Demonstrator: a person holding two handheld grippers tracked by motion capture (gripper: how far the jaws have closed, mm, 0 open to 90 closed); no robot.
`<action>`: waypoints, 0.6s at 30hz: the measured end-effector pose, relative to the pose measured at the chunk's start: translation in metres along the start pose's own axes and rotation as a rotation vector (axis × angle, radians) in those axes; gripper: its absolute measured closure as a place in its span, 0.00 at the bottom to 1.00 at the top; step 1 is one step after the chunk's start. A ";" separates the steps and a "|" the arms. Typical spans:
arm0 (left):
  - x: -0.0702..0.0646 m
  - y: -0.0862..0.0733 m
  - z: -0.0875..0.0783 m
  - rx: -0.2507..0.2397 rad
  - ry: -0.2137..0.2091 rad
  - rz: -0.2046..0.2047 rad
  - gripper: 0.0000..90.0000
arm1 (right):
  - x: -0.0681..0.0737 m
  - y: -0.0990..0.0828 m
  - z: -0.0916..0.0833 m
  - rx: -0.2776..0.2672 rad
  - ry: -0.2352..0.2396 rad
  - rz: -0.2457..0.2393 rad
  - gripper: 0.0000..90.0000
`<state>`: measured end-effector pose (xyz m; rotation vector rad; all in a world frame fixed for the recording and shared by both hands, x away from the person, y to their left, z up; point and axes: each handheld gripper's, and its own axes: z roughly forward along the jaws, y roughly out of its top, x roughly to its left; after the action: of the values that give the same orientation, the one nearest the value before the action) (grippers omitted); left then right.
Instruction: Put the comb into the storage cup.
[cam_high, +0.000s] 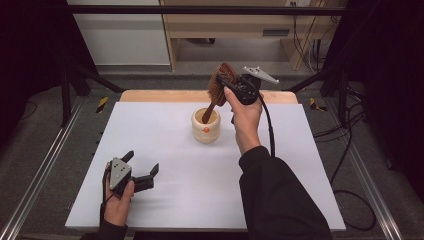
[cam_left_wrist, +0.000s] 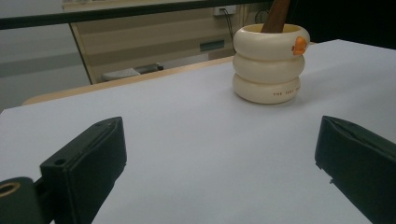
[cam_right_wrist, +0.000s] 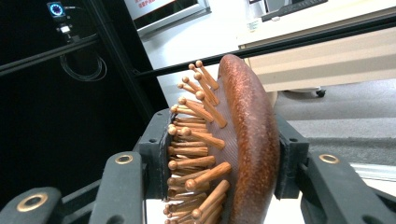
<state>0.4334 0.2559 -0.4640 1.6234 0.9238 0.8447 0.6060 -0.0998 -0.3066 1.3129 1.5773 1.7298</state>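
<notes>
Between the jaws of the right gripper (cam_right_wrist: 219, 158): wooden hairbrush (cam_right_wrist: 233, 140), clamped across its head, one pad against the bristle side, the other against the smooth domed back. Grip firm, no gap visible at either pad. Brush held handle-down, tilted, head raised above the cream holder (cam_high: 206, 125); handle end already inside the holder's mouth, as seen from the high view and, as a brown stem, from the left gripper view.

Progress, as judged: insertion begun, not finished. Remaining: lower the brush until the handle rests on the bottom, release, withdraw. Whether the handle already touches the bottom: cannot tell.

Brush: reddish-brown wood, finely speckled glossy back, oval head; pegs of lighter wood with rounded tips set in a dark textured cushion.

Holder: matte cream body, three stacked rounded rings, small orange duck-bill detail on the upper ring, faint lettering on the lowest. Standing upright near the middle of the white table (cam_high: 190, 185).

Left gripper (cam_high: 142, 172): jaws wide apart, nothing between them, resting low at the near left of the table, well apart from the holder.
</notes>
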 end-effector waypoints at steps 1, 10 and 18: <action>0.000 0.000 0.000 -0.002 -0.001 0.001 0.02 | 0.000 -0.001 0.000 0.002 0.002 0.007 0.56; -0.001 0.000 0.000 0.003 -0.002 0.002 0.02 | -0.006 -0.012 0.003 0.012 -0.005 0.023 0.56; -0.002 -0.001 0.001 0.006 -0.007 0.004 0.02 | -0.006 -0.018 0.006 0.011 -0.006 0.020 0.56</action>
<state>0.4334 0.2543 -0.4648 1.6329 0.9189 0.8391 0.6091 -0.0969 -0.3259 1.3425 1.5774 1.7302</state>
